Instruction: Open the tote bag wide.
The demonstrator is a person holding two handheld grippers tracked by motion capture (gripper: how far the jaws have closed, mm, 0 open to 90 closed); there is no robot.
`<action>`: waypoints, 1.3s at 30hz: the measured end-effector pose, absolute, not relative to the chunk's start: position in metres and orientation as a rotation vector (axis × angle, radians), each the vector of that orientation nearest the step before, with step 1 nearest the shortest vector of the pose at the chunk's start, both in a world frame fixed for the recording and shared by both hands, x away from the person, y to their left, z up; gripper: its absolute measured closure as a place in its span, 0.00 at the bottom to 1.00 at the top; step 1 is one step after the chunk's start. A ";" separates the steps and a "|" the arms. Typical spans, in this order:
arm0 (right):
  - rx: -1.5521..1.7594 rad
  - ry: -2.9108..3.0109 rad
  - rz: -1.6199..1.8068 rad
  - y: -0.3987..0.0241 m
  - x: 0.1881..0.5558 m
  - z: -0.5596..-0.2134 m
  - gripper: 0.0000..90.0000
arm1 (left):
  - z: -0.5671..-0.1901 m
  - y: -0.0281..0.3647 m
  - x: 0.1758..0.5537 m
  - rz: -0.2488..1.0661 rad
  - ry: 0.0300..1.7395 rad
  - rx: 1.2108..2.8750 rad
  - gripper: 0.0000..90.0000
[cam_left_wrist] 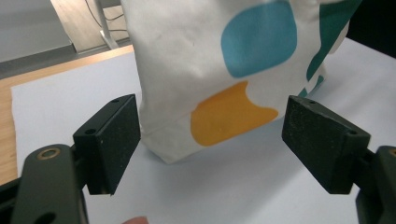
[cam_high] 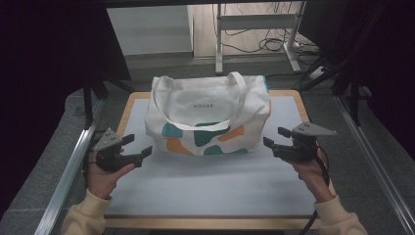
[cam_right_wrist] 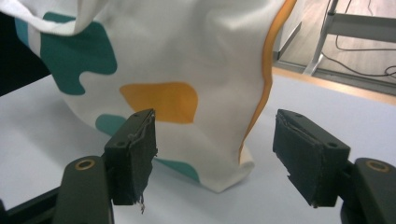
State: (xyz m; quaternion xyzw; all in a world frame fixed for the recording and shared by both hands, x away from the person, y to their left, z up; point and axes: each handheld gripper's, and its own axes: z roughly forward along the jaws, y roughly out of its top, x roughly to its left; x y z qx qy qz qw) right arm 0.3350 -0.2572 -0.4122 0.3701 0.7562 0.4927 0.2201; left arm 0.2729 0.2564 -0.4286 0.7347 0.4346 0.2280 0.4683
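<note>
Bag (cam_high: 208, 115) stands upright on the far half of the white mat (cam_high: 210, 181), its long side running left to right across the table, the printed face toward the person and one handle (cam_high: 195, 122) drooping over that face. It lies between the two grippers and a little beyond them. The left gripper (cam_high: 138, 147) hangs off the bag's near-left bottom corner, and the right gripper (cam_high: 276, 137) off its near-right corner; both point inward at the bag, and neither touches it.

Each gripper stands with jaws wide apart and nothing between the pads. In the left gripper view the left corner (cam_left_wrist: 163, 154) sits between and beyond the two pads; in the right gripper view the right corner (cam_right_wrist: 224, 182), with its orange seam, sits the same way.

Both hands look about equally near, one per end. Any coming grasp probably turns on this: each corner lies straight ahead of its own gripper, so a short push inward along the bag's long side should bring cloth between the pads.
</note>
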 end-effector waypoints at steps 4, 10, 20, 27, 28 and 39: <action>1.013 2.085 1.361 -0.255 0.339 -0.405 0.34 | -0.419 0.258 0.278 0.554 1.064 1.789 0.22; 1.000 2.088 1.352 -0.251 0.344 -0.399 0.34 | -0.408 0.258 0.287 0.552 1.059 1.767 0.22; 1.022 2.085 1.369 -0.247 0.363 -0.387 0.35 | -0.397 0.258 0.304 0.571 1.079 1.760 0.26; 1.012 2.077 1.352 -0.242 0.372 -0.374 0.35 | -0.390 0.264 0.319 0.573 1.096 1.762 0.28; 1.012 2.077 1.352 -0.242 0.372 -0.374 0.35 | -0.390 0.264 0.319 0.573 1.096 1.762 0.28; 1.041 2.076 1.363 -0.240 0.395 -0.367 0.35 | -0.389 0.268 0.352 0.538 1.116 1.772 0.32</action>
